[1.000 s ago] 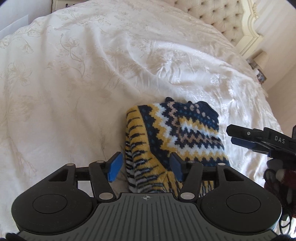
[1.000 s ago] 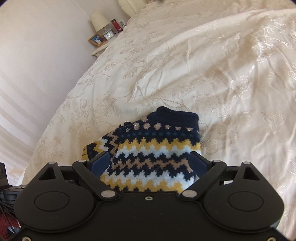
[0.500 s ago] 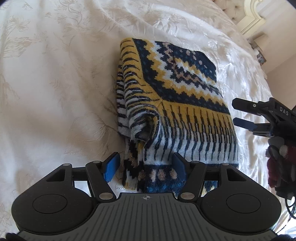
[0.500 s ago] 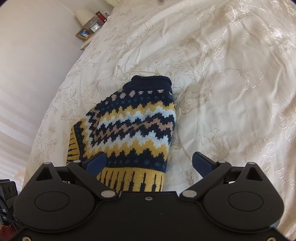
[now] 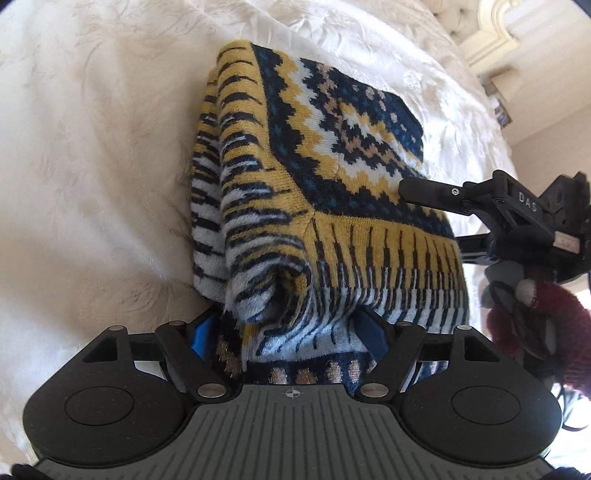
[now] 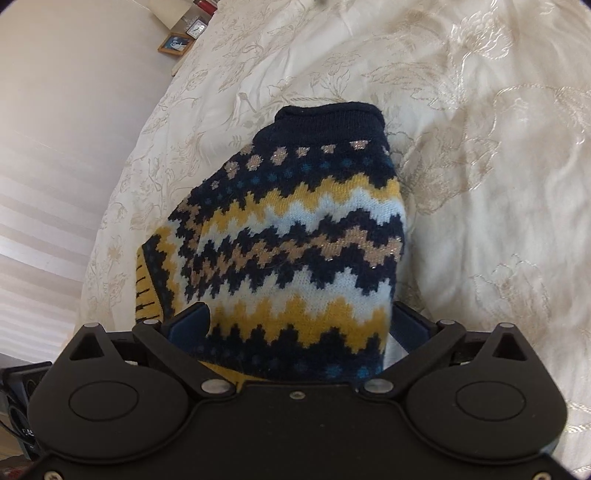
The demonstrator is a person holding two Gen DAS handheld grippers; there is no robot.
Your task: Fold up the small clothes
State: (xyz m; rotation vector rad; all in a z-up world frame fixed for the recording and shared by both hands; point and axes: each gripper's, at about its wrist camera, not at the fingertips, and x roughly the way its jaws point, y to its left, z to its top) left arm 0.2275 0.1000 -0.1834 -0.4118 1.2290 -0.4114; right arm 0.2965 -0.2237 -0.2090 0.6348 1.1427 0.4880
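A small knit sweater (image 5: 332, 166) with navy, yellow and pale blue zigzags lies folded on the cream bedspread (image 5: 92, 147). My left gripper (image 5: 286, 332) is open, and its blue pads sit either side of the sweater's bunched striped near edge. In the right wrist view the sweater (image 6: 295, 240) points its navy collar away from me. My right gripper (image 6: 301, 321) is open too, its fingers straddling the near end of the fold. That right gripper (image 5: 434, 218) also reaches in from the right of the left wrist view, one finger above the fabric.
The bedspread (image 6: 480, 184) spreads wide around the sweater. A cream headboard post (image 5: 491, 33) stands at the far corner. A picture frame (image 6: 176, 43) sits on a nightstand beyond the bed edge. A dark red fluffy sleeve (image 5: 554, 314) shows behind the right gripper.
Both grippers have moved in close to the sweater, which now fills the gap between each pair of fingers. Both stay open.
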